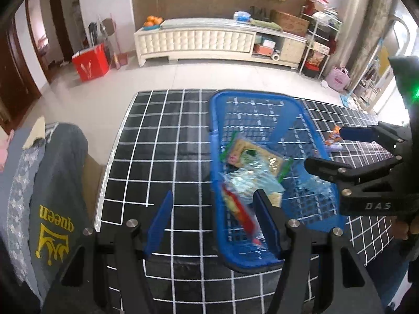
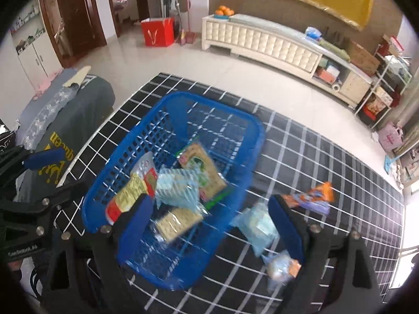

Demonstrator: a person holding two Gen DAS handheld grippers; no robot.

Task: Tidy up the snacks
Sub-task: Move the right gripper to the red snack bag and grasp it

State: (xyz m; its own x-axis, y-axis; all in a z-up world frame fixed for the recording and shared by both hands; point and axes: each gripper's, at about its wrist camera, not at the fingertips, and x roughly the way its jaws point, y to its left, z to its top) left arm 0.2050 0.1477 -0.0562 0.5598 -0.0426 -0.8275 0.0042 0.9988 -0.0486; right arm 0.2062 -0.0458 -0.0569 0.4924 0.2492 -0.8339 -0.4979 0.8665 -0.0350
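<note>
Snack packets lie in two groups on the black grid-patterned table (image 2: 327, 157); most sit heaped in the blue basket (image 2: 167, 123), which stands near the table's middle, and three lie loose on the cloth beside the basket, toward the table's right edge; these are a pale blue packet (image 2: 258, 226) just beside the basket wall, a small clear packet (image 2: 281, 265) nearer us, and an orange and purple packet (image 2: 313, 196) farther out.

Our left gripper (image 1: 213, 222) has its fingers spread with nothing between the pads, one finger over the basket's near end; our right gripper (image 2: 212, 217) stands wide apart and empty above the basket's right wall and the pale blue packet.

We judge these packets light, crinkly and slippery; the film will slide under a shallow pinch, and the crackers inside may break if squeezed hard; we would take each across its short width at the middle, or by a sealed end seam.

The basket looks a light, stiff plastic lattice, easily shoved by a careless finger.

Room is generous; the cloth on the right is bare apart from the loose packets, and the basket's far half holds nothing; a chair draped with grey clothing (image 1: 59, 183) crowds the table's left edge.
</note>
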